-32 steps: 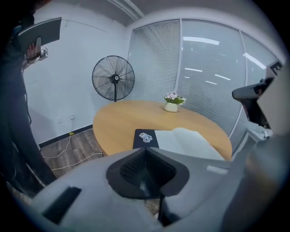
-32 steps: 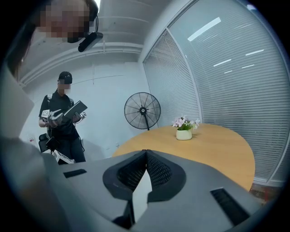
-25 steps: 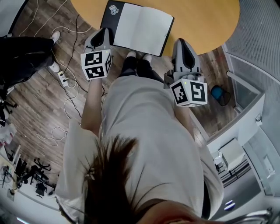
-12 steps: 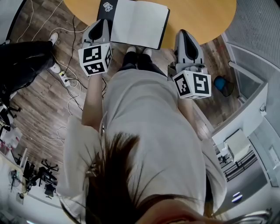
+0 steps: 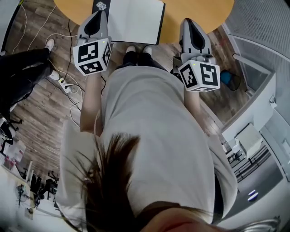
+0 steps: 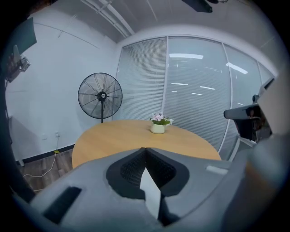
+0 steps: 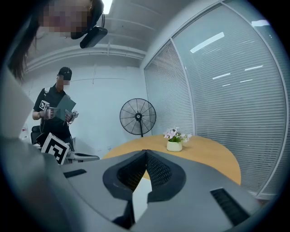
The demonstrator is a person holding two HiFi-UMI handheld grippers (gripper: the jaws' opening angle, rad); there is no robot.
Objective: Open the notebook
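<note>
The notebook (image 5: 135,19) lies open on the round wooden table (image 5: 199,10), white page up, its black cover with a sticker showing at the left edge. My left gripper (image 5: 100,14) hovers over the notebook's left edge, jaws shut with nothing between them. In the left gripper view the left gripper (image 6: 144,149) points out across the table, and a white sliver of page (image 6: 152,192) shows below the jaws. My right gripper (image 5: 186,21) hangs at the table's near edge, right of the notebook, also shut and holding nothing. In its own view the right gripper (image 7: 146,152) faces the tabletop.
A small flower pot (image 6: 158,125) stands far across the table, a standing fan (image 6: 100,95) behind it by the blinds. Another person in black (image 7: 56,113) stands to the left, with grippers in hand. Cables and a power strip (image 5: 67,83) lie on the wooden floor.
Both grippers have risen, the left one more, and it now overlaps the notebook's left edge in the head view. The notebook stays open throughout. The head view has shifted toward me.
</note>
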